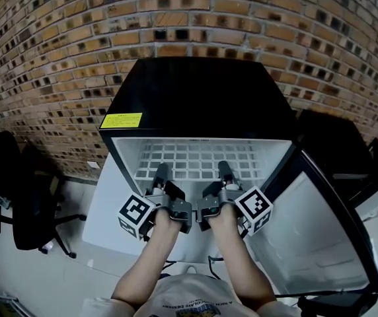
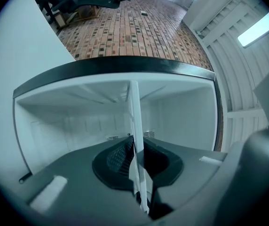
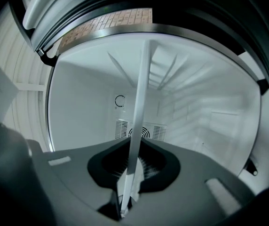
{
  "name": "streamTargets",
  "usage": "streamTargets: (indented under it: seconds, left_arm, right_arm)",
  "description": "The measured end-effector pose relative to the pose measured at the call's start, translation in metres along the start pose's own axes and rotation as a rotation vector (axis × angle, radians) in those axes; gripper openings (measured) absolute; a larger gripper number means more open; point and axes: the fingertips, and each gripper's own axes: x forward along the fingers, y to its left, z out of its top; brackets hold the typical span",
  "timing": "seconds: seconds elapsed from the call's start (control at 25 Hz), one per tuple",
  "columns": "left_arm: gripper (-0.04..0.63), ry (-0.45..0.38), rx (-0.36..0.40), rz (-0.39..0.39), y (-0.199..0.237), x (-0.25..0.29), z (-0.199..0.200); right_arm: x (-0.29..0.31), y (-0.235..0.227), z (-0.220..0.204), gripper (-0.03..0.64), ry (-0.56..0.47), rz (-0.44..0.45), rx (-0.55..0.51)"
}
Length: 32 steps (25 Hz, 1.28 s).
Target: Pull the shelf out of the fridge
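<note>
While the white wire shelf (image 1: 195,158) sits level inside the open black fridge (image 1: 195,91), left gripper (image 1: 160,175) is clamped on its front edge. Right gripper (image 1: 225,172) is clamped likewise, just beside. Door (image 1: 321,236) hangs open at fridge's right.

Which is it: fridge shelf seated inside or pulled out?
Inside: the shelf lies within the fridge; left hand-held gripper and right hand-held gripper clamp its front edge.
</note>
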Motion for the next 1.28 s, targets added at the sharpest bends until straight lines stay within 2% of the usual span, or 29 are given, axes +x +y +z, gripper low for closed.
streamTargets:
  seconds: [0.48, 1.08, 1.28]
  left_arm:
    - [0.021, 0.013, -0.021, -0.022, -0.006, -0.039, -0.006]
    - [0.020, 0.059, -0.031, -0.024, -0.010, -0.076, -0.016]
    - [0.020, 0.068, -0.032, -0.027, -0.011, -0.085, -0.017]
  right_arm:
    - [-0.038, 0.005, -0.010, 0.031, -0.015, 0.011, -0.031]
    - [-0.078, 0.006, -0.020, 0.032, -0.024, -0.030, -0.045]
    - [-0.086, 0.007, -0.021, 0.035, -0.028, -0.018, -0.064]
